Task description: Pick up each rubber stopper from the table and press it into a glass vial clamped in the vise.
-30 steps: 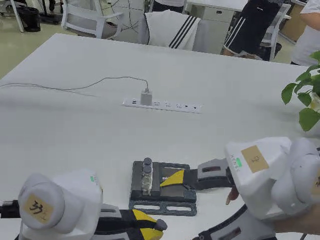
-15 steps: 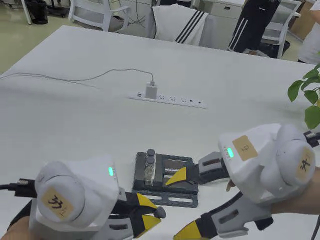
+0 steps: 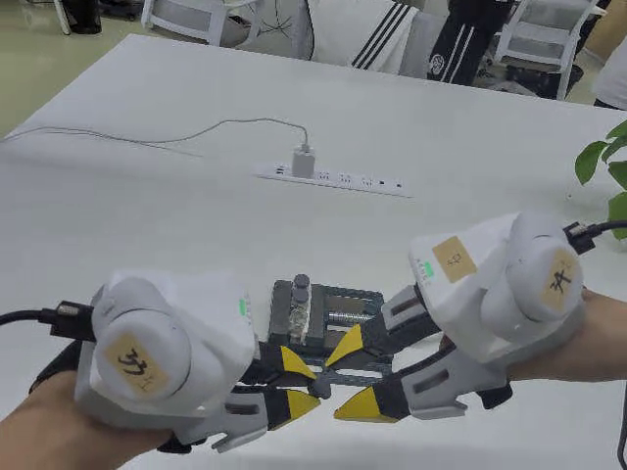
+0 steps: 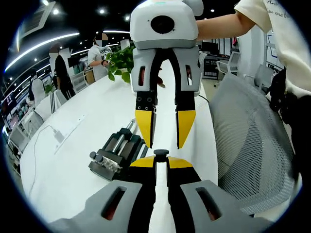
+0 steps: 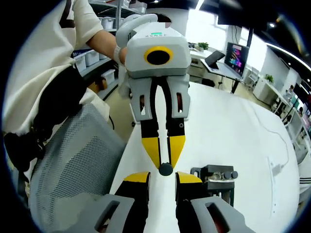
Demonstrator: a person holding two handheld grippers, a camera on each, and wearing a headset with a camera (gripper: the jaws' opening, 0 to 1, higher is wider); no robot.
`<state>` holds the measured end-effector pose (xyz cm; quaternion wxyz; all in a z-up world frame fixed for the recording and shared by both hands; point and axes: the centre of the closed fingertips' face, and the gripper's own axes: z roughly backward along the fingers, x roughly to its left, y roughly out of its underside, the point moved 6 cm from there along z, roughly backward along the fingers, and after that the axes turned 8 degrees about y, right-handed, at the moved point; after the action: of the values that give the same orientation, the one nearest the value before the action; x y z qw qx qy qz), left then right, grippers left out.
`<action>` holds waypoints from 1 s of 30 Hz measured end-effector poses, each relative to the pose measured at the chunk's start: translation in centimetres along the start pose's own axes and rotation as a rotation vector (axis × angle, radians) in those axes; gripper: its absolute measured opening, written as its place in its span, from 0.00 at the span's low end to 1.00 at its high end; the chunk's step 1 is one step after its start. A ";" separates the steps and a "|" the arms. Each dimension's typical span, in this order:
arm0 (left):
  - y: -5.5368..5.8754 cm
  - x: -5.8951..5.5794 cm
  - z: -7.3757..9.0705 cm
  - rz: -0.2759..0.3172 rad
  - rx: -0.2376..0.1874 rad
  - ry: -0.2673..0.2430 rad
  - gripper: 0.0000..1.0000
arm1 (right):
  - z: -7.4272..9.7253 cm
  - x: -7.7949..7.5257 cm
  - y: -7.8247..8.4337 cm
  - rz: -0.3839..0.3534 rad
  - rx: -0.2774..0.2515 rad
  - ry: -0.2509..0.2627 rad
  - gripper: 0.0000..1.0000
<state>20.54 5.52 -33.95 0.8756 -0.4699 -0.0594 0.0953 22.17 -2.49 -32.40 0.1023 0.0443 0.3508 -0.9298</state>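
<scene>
My left gripper (image 4: pixel 161 158) is shut on a small dark rubber stopper (image 4: pixel 161 153), held at its yellow tips. Facing it tip to tip, my right gripper (image 4: pixel 165 143) stands open, jaws spread on either side of the stopper (image 5: pixel 165 169). In the head view the left gripper (image 3: pixel 310 384) and right gripper (image 3: pixel 343 384) meet just in front of the black vise (image 3: pixel 345 302). The vise clamps glass vials (image 3: pixel 297 315) capped with dark stoppers (image 3: pixel 301 284). It also sits beside the jaws in the gripper views, as the vise (image 4: pixel 114 153) and the vise (image 5: pixel 216 177).
A white power strip (image 3: pixel 338 179) with a plugged charger (image 3: pixel 303 162) and its cable lies mid-table behind the vise. A green plant (image 3: pixel 607 166) stands at the right edge. A mesh chair (image 4: pixel 243 136) is beside the table's near edge. People and chairs stand beyond the far edge.
My right gripper has come off the vise toward the left one. The left gripper has risen with the stopper, so the tips now face each other. The head camera tilted down.
</scene>
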 end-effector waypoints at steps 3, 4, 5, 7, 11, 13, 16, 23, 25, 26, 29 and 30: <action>0.0 -0.1 0.0 0.005 -0.006 -0.001 0.04 | -0.1 0.0 -0.1 -0.001 -0.003 -0.002 0.16; 0.0 -0.1 0.0 0.009 -0.009 0.000 0.04 | -0.2 0.1 -0.1 0.002 -0.003 -0.005 0.16; 0.0 -0.1 0.0 0.008 -0.008 -0.001 0.04 | -0.2 0.1 -0.1 0.005 -0.002 -0.004 0.15; 0.0 -0.1 0.0 0.007 -0.007 -0.003 0.04 | -0.3 0.2 -0.2 0.003 0.001 -0.015 0.14; 0.2 -0.3 0.1 0.015 -0.014 -0.003 0.04 | -0.4 0.3 -0.2 0.006 -0.001 -0.018 0.13; 0.0 -0.3 0.1 0.046 -0.044 0.003 0.04 | -0.4 0.3 -0.3 0.004 -0.004 -0.018 0.13; 0.3 -0.2 0.2 0.106 -0.071 0.001 0.04 | -0.5 0.3 -0.3 0.008 0.000 -0.018 0.14; 0.4 -0.2 0.2 0.112 -0.077 -0.004 0.04 | -0.5 0.1 -0.4 0.007 0.001 -0.014 0.10; 0.5 -0.3 0.1 0.115 -0.075 -0.003 0.03 | -0.6 0.1 -0.4 -0.012 -0.001 -0.023 0.10; 0.5 -0.3 0.0 0.116 -0.075 -0.001 0.03 | -0.6 0.1 -0.3 -0.003 0.004 -0.019 0.09; 0.5 -0.4 -0.1 0.114 -0.075 -0.001 0.03 | -0.6 0.0 -0.3 -0.015 0.007 -0.019 0.07; 0.5 -0.4 -0.1 0.120 -0.076 -0.001 0.03 | -0.6 0.0 -0.3 -0.012 0.007 -0.018 0.07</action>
<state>20.10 5.65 -34.45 0.8498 -0.5055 -0.0350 0.1453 22.06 -1.86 -32.69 0.0998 0.0341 0.3468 -0.9320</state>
